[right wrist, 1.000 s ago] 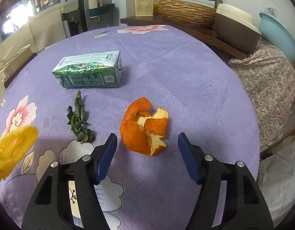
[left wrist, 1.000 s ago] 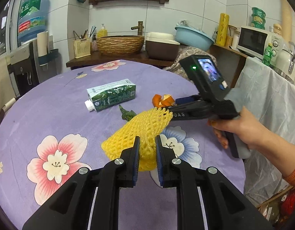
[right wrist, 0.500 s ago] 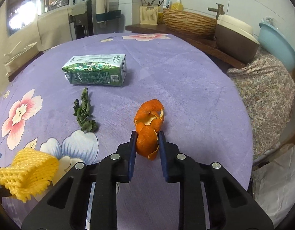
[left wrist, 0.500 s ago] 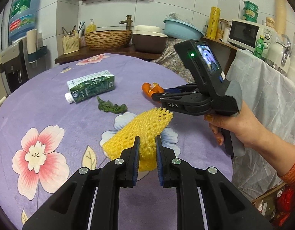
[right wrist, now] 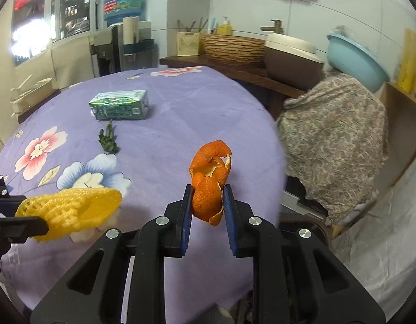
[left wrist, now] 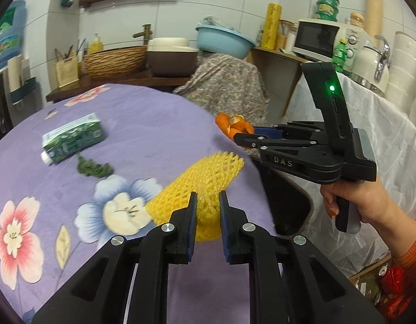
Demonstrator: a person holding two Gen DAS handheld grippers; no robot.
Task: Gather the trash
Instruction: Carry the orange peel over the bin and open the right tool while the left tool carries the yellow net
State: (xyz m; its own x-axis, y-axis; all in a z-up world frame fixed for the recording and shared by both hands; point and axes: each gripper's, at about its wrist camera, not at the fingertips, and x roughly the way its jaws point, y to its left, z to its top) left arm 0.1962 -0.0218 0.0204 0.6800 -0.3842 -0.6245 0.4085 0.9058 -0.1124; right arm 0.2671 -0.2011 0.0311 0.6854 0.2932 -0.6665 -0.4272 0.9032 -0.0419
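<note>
My left gripper [left wrist: 206, 202] is shut on a yellow foam fruit net [left wrist: 205, 178] and holds it above the table's right edge; the net also shows in the right wrist view [right wrist: 73, 210]. My right gripper [right wrist: 208, 197] is shut on an orange peel [right wrist: 210, 181], lifted off the table; the peel also shows in the left wrist view [left wrist: 235, 125], with the right gripper [left wrist: 243, 137] beside it. A green milk carton [right wrist: 120, 105] and a wilted green leaf [right wrist: 108, 141] lie on the purple flowered tablecloth [right wrist: 167, 113].
A dark bin opening [left wrist: 286, 202] sits below the table's right edge. A white plastic sheet [left wrist: 370, 135] covers furniture on the right. A floral cloth [right wrist: 335, 135], basket, pot and blue basin stand behind the table.
My right gripper closed on the orange peel and lifted it off the table. Both grippers have moved right toward the table's edge with their loads.
</note>
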